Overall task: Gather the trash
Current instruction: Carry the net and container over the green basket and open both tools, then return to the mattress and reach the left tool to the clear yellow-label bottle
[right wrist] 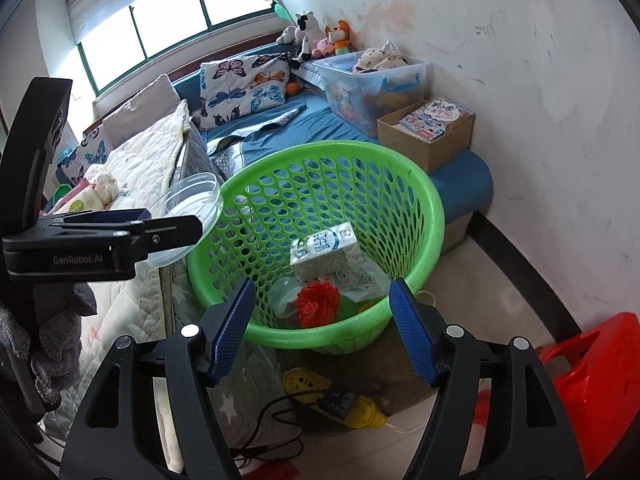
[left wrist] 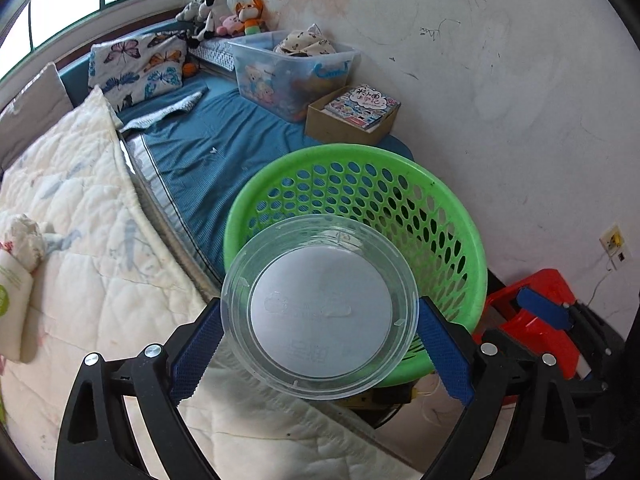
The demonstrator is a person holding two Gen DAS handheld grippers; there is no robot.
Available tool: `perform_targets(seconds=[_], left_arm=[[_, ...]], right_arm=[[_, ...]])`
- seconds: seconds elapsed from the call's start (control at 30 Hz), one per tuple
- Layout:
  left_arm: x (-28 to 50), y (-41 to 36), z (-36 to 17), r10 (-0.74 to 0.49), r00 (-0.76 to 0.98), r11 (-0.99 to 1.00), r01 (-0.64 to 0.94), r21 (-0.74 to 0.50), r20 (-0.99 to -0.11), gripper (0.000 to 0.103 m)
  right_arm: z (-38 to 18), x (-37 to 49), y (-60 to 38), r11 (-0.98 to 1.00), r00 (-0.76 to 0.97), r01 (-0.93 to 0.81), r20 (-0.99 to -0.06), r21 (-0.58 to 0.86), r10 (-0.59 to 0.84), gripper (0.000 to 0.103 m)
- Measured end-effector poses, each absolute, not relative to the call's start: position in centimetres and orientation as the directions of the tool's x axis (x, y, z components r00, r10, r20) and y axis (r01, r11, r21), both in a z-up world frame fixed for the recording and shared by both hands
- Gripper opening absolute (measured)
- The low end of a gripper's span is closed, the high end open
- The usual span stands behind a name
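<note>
My left gripper (left wrist: 320,304) is shut on a clear round plastic bowl (left wrist: 320,320), its blue pads pressing on the rim from both sides. The bowl hangs at the near left rim of the green perforated basket (left wrist: 360,152). In the right wrist view the bowl (right wrist: 196,196) and left gripper (right wrist: 192,222) sit just left of the basket (right wrist: 432,200). My right gripper (right wrist: 322,282) is open over the basket's near rim, with nothing between its pads. Inside the basket lie a milk carton (right wrist: 326,252), a red mesh ball (right wrist: 318,304) and clear wrapping (right wrist: 280,292).
A bed with a white quilt (left wrist: 100,220) and blue sheet (left wrist: 208,152) is on the left. A wipes pack (left wrist: 12,300) lies on the quilt. A clear toy bin (right wrist: 372,80) and a cardboard box (right wrist: 428,140) stand behind the basket. On the floor are a red stool (right wrist: 592,380) and a yellow power strip (right wrist: 332,400).
</note>
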State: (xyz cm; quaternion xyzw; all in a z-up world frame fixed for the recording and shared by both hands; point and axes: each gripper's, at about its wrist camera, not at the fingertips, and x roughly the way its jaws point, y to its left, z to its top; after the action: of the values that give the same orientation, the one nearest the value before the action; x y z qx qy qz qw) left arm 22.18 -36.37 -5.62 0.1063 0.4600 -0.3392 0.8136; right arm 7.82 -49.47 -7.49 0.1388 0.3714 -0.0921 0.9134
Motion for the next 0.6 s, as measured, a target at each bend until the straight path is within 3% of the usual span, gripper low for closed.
perform_targets(seconds=[0.6], left_arm=[[20.9,-33.2,-2.9,-0.525,0.375,0.733,0.656,-0.182,-0.764,0.092]], right_arm=[[-6.9,7.5,-48.1,0.950,0.720,0.250,-0.692,0.185,-0.055,0.070]])
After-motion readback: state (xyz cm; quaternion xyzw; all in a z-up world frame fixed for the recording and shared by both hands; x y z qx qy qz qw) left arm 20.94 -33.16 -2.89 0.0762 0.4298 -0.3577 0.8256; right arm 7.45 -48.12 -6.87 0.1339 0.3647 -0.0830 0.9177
